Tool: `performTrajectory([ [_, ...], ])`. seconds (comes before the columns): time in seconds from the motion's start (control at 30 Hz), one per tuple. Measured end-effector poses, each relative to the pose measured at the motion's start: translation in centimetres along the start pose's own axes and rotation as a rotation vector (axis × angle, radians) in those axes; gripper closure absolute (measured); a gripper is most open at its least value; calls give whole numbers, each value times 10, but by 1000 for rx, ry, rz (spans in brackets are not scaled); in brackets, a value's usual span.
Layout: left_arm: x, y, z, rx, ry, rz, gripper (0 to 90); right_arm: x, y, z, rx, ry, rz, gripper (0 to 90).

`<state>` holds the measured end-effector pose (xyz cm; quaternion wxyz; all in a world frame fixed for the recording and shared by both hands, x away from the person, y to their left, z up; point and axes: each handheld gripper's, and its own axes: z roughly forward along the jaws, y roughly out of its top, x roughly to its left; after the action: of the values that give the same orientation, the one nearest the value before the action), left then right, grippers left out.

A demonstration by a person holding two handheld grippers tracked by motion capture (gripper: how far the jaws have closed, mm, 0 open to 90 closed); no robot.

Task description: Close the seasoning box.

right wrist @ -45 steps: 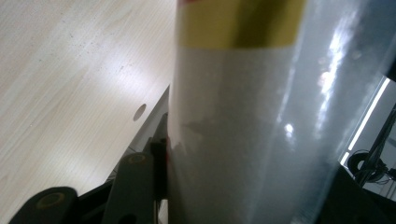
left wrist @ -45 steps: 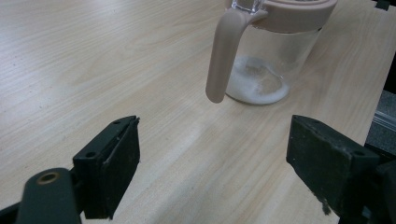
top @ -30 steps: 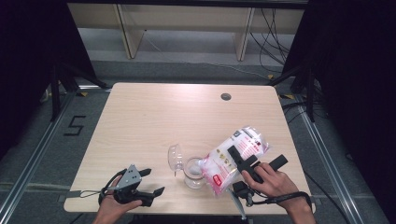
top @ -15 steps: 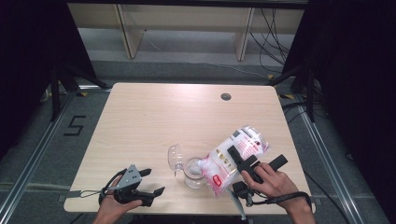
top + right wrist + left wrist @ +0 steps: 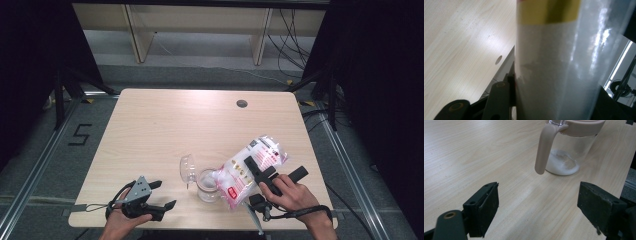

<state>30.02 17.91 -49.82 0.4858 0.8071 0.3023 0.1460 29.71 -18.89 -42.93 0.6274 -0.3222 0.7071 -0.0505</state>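
From the high view, the right tool is gripping a clear bag of white grains, tilting it mouth-down toward 8 o'clock over an open glass jar near the surface's near edge; its jaws have just been closing on the bag. The right gripper view is showing the bag's yellow band up close. The left tool, jaws apart, is resting at 9 o'clock from the jar. The left gripper view is revealing white grains lying in the jar's bottom and its beige handle.
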Motion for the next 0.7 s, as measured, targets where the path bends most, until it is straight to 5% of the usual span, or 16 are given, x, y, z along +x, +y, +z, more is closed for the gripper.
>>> performTrajectory([
  [0.7, 0, 0, 0, -3, 0, -3, 171, -2, -1, -1, -1, 4, 9, 612],
])
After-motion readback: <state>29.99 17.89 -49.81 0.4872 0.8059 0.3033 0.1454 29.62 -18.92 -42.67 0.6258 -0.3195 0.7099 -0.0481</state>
